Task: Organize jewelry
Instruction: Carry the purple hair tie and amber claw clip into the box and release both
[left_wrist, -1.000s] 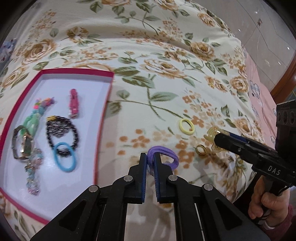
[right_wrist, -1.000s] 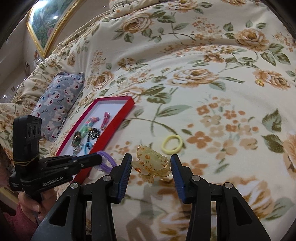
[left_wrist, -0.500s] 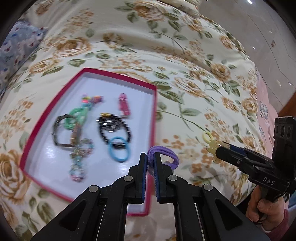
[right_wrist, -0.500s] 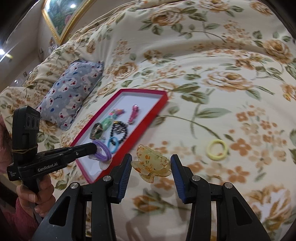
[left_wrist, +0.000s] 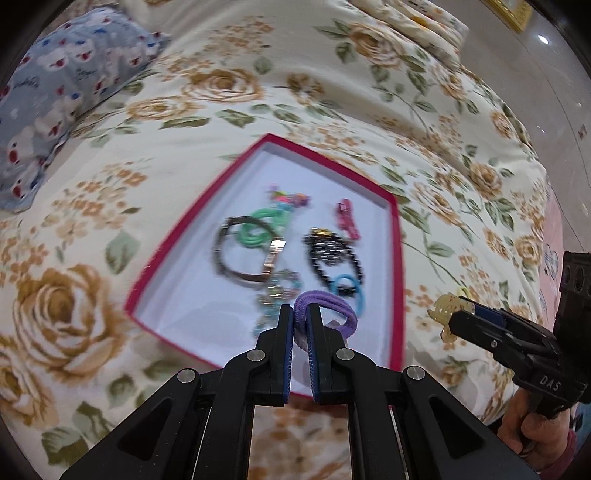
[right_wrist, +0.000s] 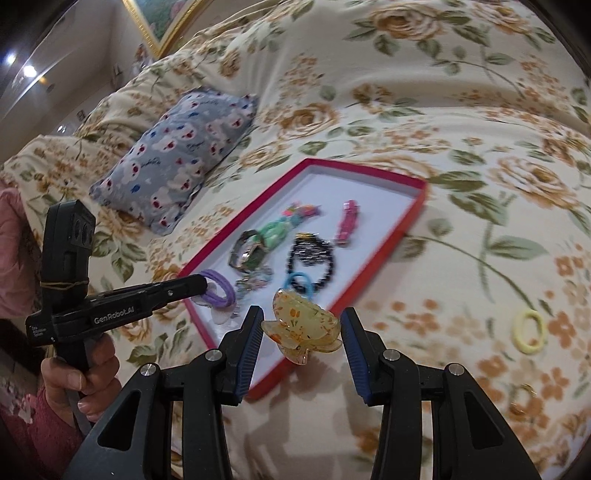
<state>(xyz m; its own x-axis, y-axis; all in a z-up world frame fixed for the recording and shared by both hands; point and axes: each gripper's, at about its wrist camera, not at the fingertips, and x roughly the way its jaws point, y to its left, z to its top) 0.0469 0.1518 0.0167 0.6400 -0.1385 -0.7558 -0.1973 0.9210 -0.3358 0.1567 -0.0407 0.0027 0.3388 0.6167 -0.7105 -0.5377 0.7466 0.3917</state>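
My left gripper (left_wrist: 299, 314) is clamped on a purple hair tie (left_wrist: 327, 308) above the near end of the red tray (left_wrist: 397, 258), my right gripper (right_wrist: 301, 325) pinching an amber claw clip (right_wrist: 301, 326) just short of the tray's near rim, with a yellow hair tie (right_wrist: 529, 331) on the bedspread (right_wrist: 461, 122) off right.

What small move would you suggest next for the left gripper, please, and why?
Probably open the left gripper: its purple elastic hair tie already hangs over the white floor of the red-rimmed tray, near the blue hair tie, so releasing should drop it inside.

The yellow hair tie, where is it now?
In the right wrist view, the yellow hair tie lies on the floral bedspread, far right of the red tray.
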